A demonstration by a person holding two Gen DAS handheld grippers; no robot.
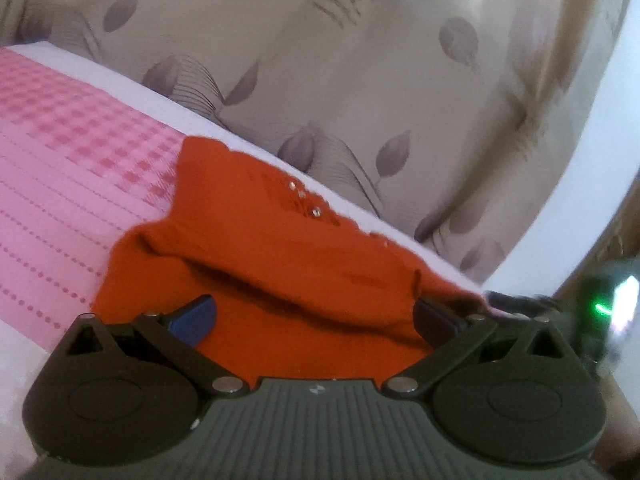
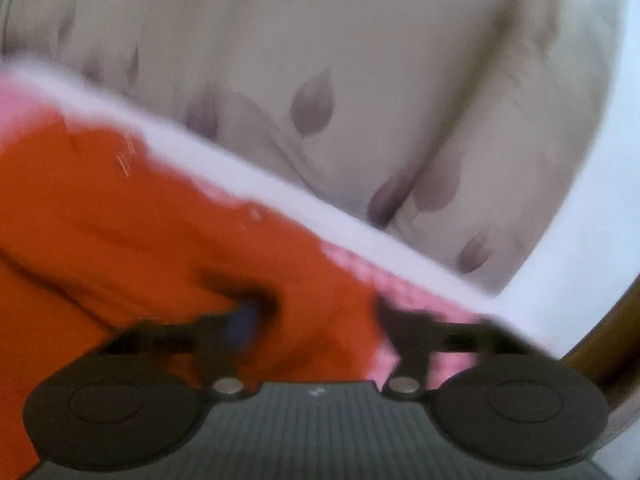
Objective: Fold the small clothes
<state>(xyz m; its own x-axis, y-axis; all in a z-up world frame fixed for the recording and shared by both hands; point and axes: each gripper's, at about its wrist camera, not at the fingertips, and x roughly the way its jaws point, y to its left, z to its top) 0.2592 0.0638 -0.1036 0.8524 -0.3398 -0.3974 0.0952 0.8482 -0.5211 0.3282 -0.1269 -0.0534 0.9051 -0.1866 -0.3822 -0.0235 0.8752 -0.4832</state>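
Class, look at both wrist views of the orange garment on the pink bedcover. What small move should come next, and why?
Probably close the left hand-held gripper on the raised fold of the orange garment. Its jaws stand open with that ridge between them. The right hand-held gripper, blurred, also looks open over the cloth near the pink bedcover.

Orange-red knit garment (image 1: 280, 264), rumpled, small metal studs, lying on pink cloth.
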